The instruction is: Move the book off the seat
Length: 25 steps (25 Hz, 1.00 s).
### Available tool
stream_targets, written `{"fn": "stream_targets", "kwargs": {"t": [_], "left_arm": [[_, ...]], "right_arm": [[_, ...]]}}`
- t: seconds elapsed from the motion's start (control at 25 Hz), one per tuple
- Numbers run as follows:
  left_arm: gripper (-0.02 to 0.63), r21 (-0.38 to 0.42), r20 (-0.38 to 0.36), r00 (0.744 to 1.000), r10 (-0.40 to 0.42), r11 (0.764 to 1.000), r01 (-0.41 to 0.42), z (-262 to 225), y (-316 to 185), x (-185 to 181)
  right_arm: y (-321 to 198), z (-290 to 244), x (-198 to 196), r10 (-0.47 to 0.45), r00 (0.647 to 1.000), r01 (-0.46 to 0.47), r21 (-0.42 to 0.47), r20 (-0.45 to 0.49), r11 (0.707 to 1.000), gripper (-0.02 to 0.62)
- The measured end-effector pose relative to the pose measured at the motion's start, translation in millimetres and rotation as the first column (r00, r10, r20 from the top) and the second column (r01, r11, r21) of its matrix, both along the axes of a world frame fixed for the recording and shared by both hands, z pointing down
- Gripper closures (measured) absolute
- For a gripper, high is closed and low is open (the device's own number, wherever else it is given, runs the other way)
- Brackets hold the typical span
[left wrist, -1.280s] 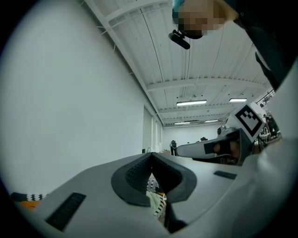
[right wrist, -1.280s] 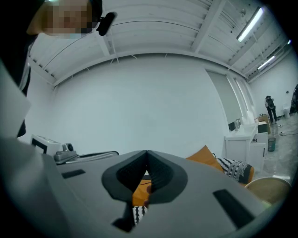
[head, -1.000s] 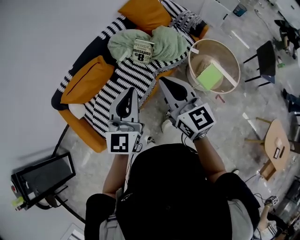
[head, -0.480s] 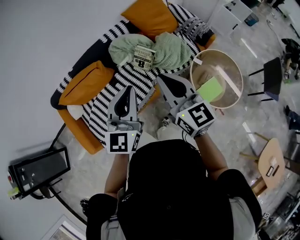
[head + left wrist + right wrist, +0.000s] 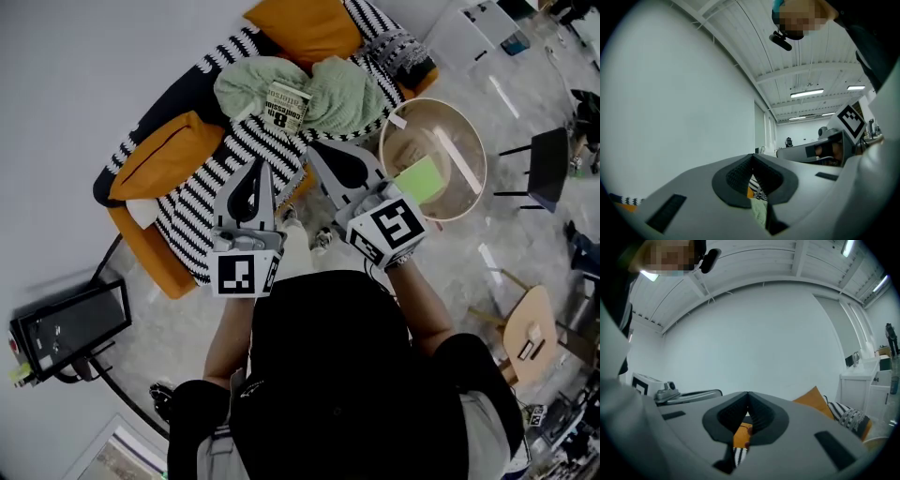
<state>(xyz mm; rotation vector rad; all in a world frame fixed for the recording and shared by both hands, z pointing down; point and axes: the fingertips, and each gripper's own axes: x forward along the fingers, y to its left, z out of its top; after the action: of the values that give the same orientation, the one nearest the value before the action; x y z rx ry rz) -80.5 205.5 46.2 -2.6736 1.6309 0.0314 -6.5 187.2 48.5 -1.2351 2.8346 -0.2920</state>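
We hold both grippers level, side by side, w/ tips toward the seat (image 5: 192, 211); L gripper (image 5: 260, 172) has its jaws pressed together, tips meeting, nothing between them, as the left gripper view (image 5: 752, 158) shows; R gripper (image 5: 322, 155) likewise has jaws closed tip to tip and empty, confirmed in the right gripper view (image 5: 748, 394). The book (image 5: 287, 106) lies ahead of both tips, roughly between their two lines, apart from each, a bit nearer the R gripper; it rests on a pale green blanket (image 5: 342, 94) bunched over the striped throw (image 5: 239, 150) on the seat. One orange cushion (image 5: 164, 155) sits to the left of the L gripper; a 2nd orange cushion (image 5: 305, 23) lies beyond the book. A round tub (image 5: 473, 122) stands just right of the R gripper, w/ a green pad (image 5: 420, 178) inside. Neither gripper touches book, blanket or throw.
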Motion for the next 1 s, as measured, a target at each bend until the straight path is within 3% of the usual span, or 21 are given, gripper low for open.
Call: {"fn": "stream_targets", "kwargs": {"t": [0.52, 1.0], "left_arm": [[0.596, -0.068, -0.054, 0.998, 0.040, 0.997, -0.043, 37.0, -98.2, -0.2], [0.595, -0.110, -0.085, 0.993, 0.080, 0.990, -0.089, 54.7, -199.2, -36.0]], "right_arm": [[-91.6, 30.0, 12.7, 0.069, 0.995, -0.074, -0.078, -0.071, 0.994, 0.581], [-192.0, 26.0, -34.6, 0.095, 0.991, -0.103, -0.084, -0.089, 0.991, 0.581]]}}
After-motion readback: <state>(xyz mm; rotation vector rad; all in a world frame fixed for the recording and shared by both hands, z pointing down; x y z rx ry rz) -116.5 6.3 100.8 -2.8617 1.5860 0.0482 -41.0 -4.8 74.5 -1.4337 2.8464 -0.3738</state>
